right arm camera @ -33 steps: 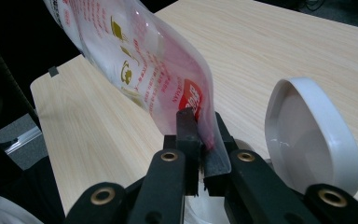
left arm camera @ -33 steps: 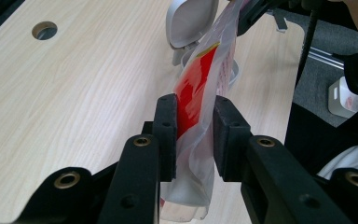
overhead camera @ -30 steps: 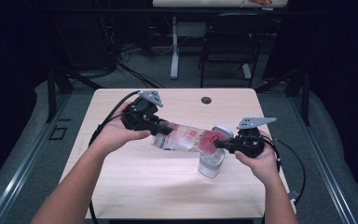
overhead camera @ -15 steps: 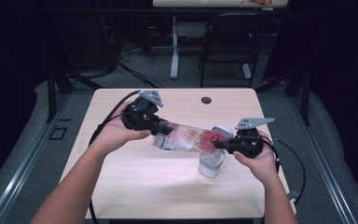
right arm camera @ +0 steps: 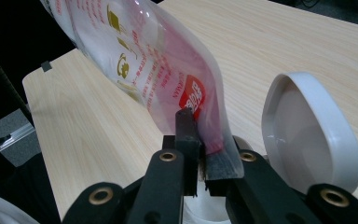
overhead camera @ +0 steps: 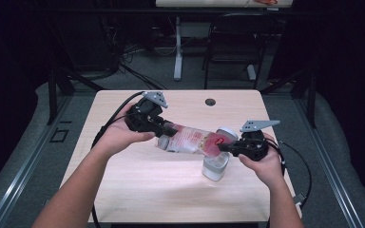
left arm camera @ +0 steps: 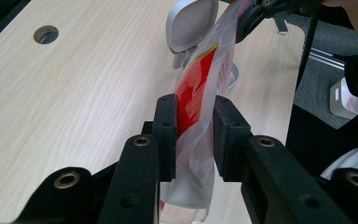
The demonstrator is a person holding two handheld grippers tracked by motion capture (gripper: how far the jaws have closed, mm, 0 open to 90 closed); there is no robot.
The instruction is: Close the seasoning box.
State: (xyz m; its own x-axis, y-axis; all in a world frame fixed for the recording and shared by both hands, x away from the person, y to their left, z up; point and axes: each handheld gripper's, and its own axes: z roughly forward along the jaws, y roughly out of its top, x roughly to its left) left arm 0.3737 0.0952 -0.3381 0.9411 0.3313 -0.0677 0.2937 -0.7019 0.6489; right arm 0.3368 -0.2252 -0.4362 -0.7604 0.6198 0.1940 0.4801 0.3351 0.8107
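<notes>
Still unmoved, pouch (overhead camera: 192,140) pinched between both tools, over canister (overhead camera: 216,166)

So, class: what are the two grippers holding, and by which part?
Both hold one plastic pouch: the left gripper clamps one end, the right gripper pinches the opposite end, above the open container.

Both grippers' (overhead camera: 168,129) (overhead camera: 222,147) jaws apparently clamped shut.

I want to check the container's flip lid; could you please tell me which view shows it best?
The right gripper view: the open white lid stands close, its inside facing the camera. The left gripper view shows it farther off behind the pouch; the high view shows it small.
</notes>
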